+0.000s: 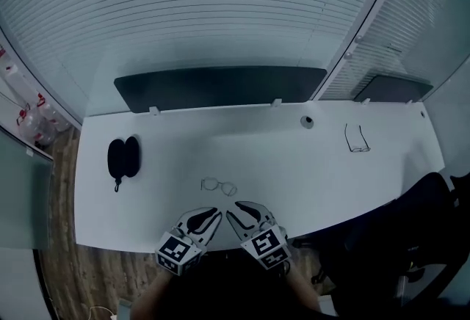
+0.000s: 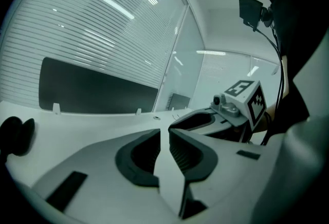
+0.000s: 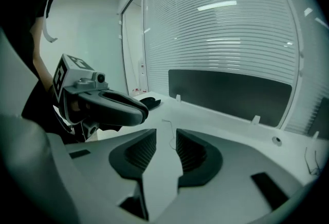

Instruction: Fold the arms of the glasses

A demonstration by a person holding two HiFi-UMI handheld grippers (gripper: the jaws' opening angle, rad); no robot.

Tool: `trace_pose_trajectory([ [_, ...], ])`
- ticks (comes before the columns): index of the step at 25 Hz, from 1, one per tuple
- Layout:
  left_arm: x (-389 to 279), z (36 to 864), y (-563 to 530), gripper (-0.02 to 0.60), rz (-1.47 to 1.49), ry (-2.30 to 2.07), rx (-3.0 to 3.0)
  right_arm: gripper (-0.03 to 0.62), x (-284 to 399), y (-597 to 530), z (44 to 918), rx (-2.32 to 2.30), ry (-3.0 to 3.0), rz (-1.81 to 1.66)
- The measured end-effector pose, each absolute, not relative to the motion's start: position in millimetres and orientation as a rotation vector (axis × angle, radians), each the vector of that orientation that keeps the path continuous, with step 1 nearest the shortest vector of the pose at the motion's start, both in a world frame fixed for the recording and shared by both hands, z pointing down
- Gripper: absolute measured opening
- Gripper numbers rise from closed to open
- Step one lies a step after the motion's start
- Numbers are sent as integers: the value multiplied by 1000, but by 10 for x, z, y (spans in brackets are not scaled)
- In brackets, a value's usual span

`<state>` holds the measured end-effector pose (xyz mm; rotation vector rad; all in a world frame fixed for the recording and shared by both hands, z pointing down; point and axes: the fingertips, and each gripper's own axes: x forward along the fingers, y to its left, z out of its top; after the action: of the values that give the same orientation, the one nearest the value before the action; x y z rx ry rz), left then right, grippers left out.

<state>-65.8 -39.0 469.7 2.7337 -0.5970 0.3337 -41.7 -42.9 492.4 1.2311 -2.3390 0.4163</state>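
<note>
**Caller:** Where are the glasses?

**Operator:** The glasses (image 1: 219,186), a thin wire pair, lie flat on the white worktop (image 1: 294,164). They are to the right of the black case (image 1: 123,157) and nearer to me. I cannot tell from here whether their arms are folded.

**Caller:** And your grippers?

**Operator:** Both are right of the case too, nearer to me than the glasses, side by side and pointing at them. I judge that lets each take one arm. On the right gripper (image 1: 233,207) the jaws stand moderately apart. A thin wire of the frame shows in line with the gap, not pinched. On the left gripper (image 1: 213,213) the jaws leave a narrow gap with nothing in it.

**Caller:** Counts?

**Operator:** Two grippers, one case, one cable port (image 1: 307,121), and two pairs of glasses. The second pair (image 1: 357,139) lies far right of the case.
</note>
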Motion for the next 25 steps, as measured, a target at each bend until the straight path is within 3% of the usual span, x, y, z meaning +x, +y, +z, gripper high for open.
trace_pose_trajectory([
  [25,-891,5069,-675,51,359,-590,2691,201,-253,-762,5588,1208,-2122,353],
])
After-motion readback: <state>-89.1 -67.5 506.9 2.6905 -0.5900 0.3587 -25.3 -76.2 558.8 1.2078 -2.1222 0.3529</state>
